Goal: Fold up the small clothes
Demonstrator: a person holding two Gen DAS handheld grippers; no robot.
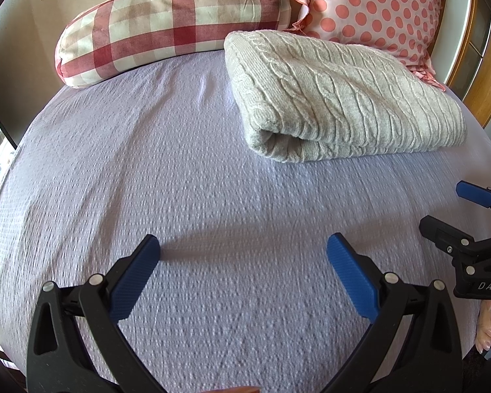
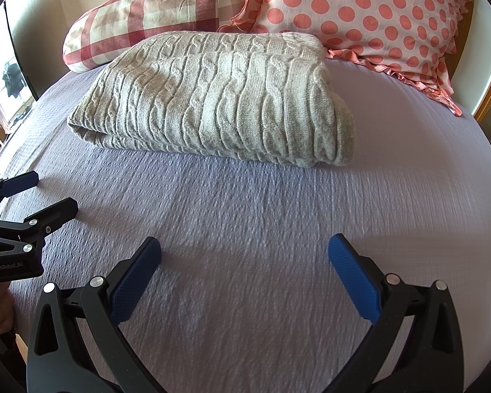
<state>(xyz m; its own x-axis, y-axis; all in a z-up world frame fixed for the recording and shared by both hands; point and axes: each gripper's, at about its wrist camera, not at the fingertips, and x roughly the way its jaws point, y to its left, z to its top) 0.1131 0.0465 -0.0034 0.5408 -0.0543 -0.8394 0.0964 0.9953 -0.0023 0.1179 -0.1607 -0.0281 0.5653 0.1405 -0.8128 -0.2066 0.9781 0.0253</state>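
Sweater (image 2: pixel 212 98): lay folded on the bed (image 2: pixel 245 229).
Left gripper (image 1: pixel 244 252): jaws spread wide, empty.
Right gripper (image 2: pixel 244 252): jaws released, empty.

Bedsheet (image 1: pixel 186 170) weave smeared by motion blur ahead of and between both jaw pairs. Right gripper (image 1: pixel 455 211) cut off at frame edge in left view. Sweater's (image 2: pixel 212 104) inner layers hidden within the fold. Dotted pillow (image 2: pixel 370 9) cropped at top.
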